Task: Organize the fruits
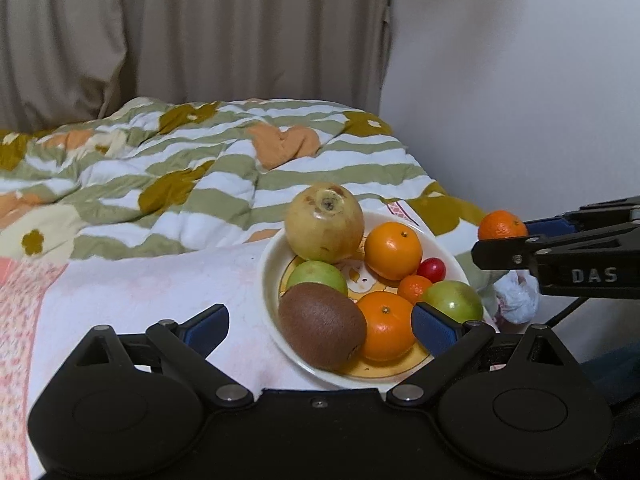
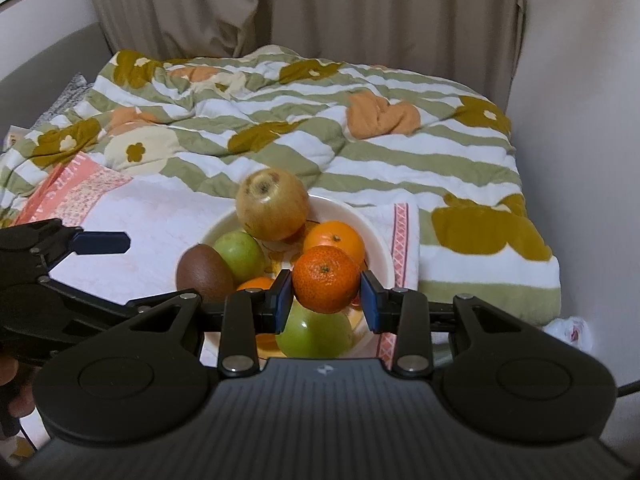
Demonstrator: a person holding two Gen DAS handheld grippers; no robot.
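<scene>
On the bed, beside the striped quilt [image 1: 224, 168]: fruit gathered on one plate.
Plate [image 1: 269, 280]: cream rim, yellow inner band, resting on a white cloth [image 1: 160, 280] with pink pattern.
Pomegranate [image 1: 325, 222]: pale yellow-green, largest piece, at the plate's far edge, crown turned up.
Kiwi [image 1: 322, 332]: brown and fuzzy, at the plate's near left edge, lying over the rim.
Oranges: one [image 1: 393, 251] at the plate's far right, another [image 1: 385, 326] at its near side, touching the kiwi.
Green fruits: one [image 1: 318, 278] between pomegranate and kiwi, another [image 1: 456, 300] at the plate's right edge.
Small pieces: tiny mandarin [image 1: 416, 288] and red cherry tomato [image 1: 431, 269], mid-plate, wedged between larger fruit.
Held mandarin [image 2: 326, 279]: deep orange, dimpled skin, green stem scar, raised above the plate's right side, hiding fruit behind it in the right wrist view.
Right gripper [image 2: 326, 300]: blue pads clamped on both flanks of the held mandarin.
Left gripper [image 1: 320, 326]: jaws spread wide, nothing gripped, straddling the plate's near edge with kiwi and orange between the fingers.
Surroundings: beige curtain [image 1: 192, 32] behind the quilt, white wall [image 1: 520, 80] right of the plate, crumpled plastic bag [image 1: 518, 298] off the plate's right.
</scene>
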